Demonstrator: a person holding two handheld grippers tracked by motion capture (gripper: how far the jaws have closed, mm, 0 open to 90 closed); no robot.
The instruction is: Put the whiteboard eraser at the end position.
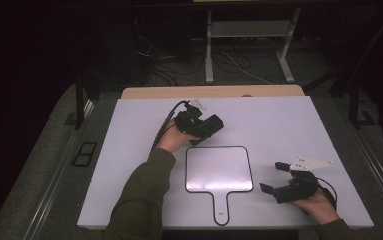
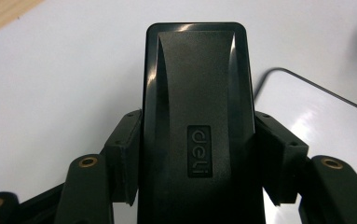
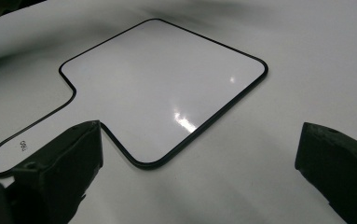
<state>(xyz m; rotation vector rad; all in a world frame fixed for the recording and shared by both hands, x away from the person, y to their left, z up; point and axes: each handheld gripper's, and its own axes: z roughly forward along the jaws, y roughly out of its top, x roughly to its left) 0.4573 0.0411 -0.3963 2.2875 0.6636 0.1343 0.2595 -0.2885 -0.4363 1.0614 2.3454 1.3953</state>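
Note:
A black block eraser (image 2: 197, 93) with a "deli" logo sits clamped between the pads (image 2: 127, 154) of my left gripper (image 1: 210, 127). That gripper hovers just beyond the far left corner of a small white paddle-shaped whiteboard (image 1: 219, 170) with a black rim. The board lies flat on the table, its handle toward the front edge. My right gripper (image 1: 273, 177) rests to the right of the board with its jaws wide apart and nothing between them. In the right gripper view the whiteboard (image 3: 157, 88) lies ahead of the open fingers (image 3: 64, 163).
The white tabletop (image 1: 279, 125) reaches a wooden strip (image 1: 214, 91) at the far edge. Beyond it, a desk frame (image 1: 209, 45) and loose cables (image 1: 179, 70) sit on the dark floor. A sleeved left forearm (image 1: 144, 195) crosses the front left of the table.

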